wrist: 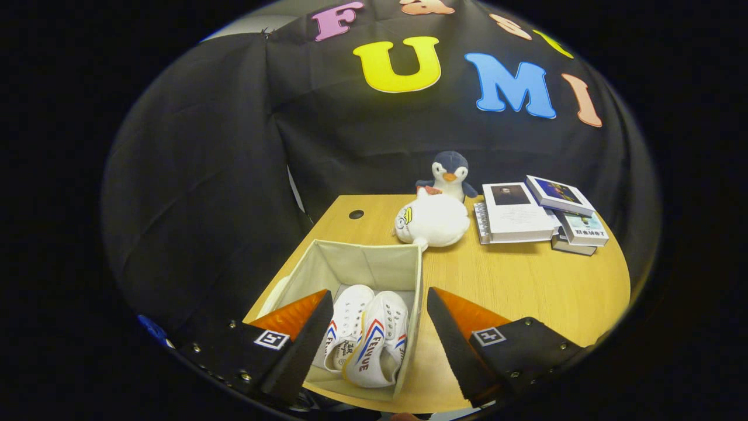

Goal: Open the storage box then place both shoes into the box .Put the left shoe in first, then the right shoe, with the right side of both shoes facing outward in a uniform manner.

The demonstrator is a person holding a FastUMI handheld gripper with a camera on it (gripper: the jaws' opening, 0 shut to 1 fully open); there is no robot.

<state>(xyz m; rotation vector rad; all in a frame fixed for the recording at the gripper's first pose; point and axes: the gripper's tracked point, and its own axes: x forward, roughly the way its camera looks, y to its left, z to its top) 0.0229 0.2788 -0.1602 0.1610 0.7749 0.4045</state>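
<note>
Wooden worktop (526, 292) carries the open fabric storage box (374, 266), both shoes (365, 336) lying inside it. I keep my hand-held gripper (374, 345) spread, empty, above them. They look light, pliable canvas; heel collars seem the best hold.

We see the gripper (378, 299) with black pads and orange finger backs, its fingers spread wide, nothing between them. At twelve o'clock from them sits a cream fabric storage box (374, 266) holding two white shoes (365, 336) with red and blue stripes. The table (526, 286) is light wood-grain. At one o'clock lie a white plush toy (432, 221) and a navy-and-white penguin (449, 173) with an orange beak; at two o'clock, white-covered books (517, 213).
</note>
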